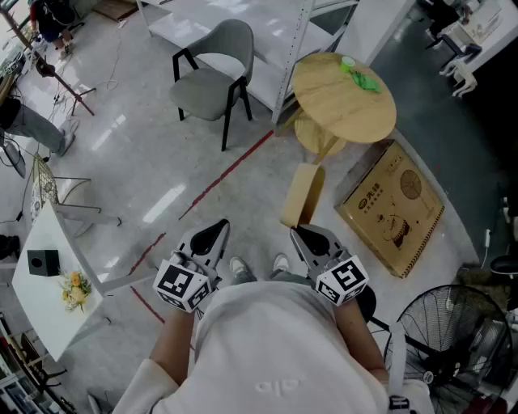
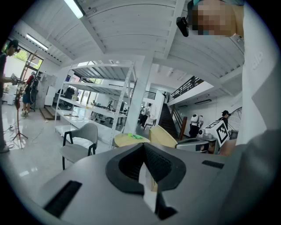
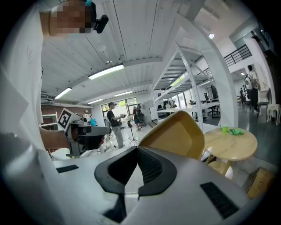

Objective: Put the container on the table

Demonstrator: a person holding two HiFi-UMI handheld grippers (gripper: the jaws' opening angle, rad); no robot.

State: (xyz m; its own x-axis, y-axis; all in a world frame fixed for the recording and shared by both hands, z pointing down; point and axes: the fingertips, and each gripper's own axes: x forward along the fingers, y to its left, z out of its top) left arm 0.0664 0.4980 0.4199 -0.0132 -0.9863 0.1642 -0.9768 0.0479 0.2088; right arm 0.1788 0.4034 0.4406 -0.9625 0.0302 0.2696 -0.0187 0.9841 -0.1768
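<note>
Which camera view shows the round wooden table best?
The head view: the round wooden table appears whole, from above, with green items on top. The right gripper view shows it side-on; the left gripper view shows a small, distant part.

A grey chair (image 1: 212,77) stands on the pale floor (image 1: 137,154) beside a white rack (image 1: 293,57). A red line (image 1: 227,172) runs aslant over the floor, from near the rack's foot toward a white counter (image 1: 40,299) at the left. That counter bears a black box (image 1: 42,261) and yellow flowers (image 1: 74,289). A yellow chair (image 1: 302,196) stands ahead, and just right of it a cardboard box (image 1: 392,209) lies flat on the floor. A fan (image 1: 453,327) stands at the lower right and a tripod (image 1: 63,81) at the upper left. In the left gripper view, people (image 2: 145,115) stand far off near a dark staircase (image 2: 169,121), and strip lights (image 2: 74,8) run along the white ceiling.
</note>
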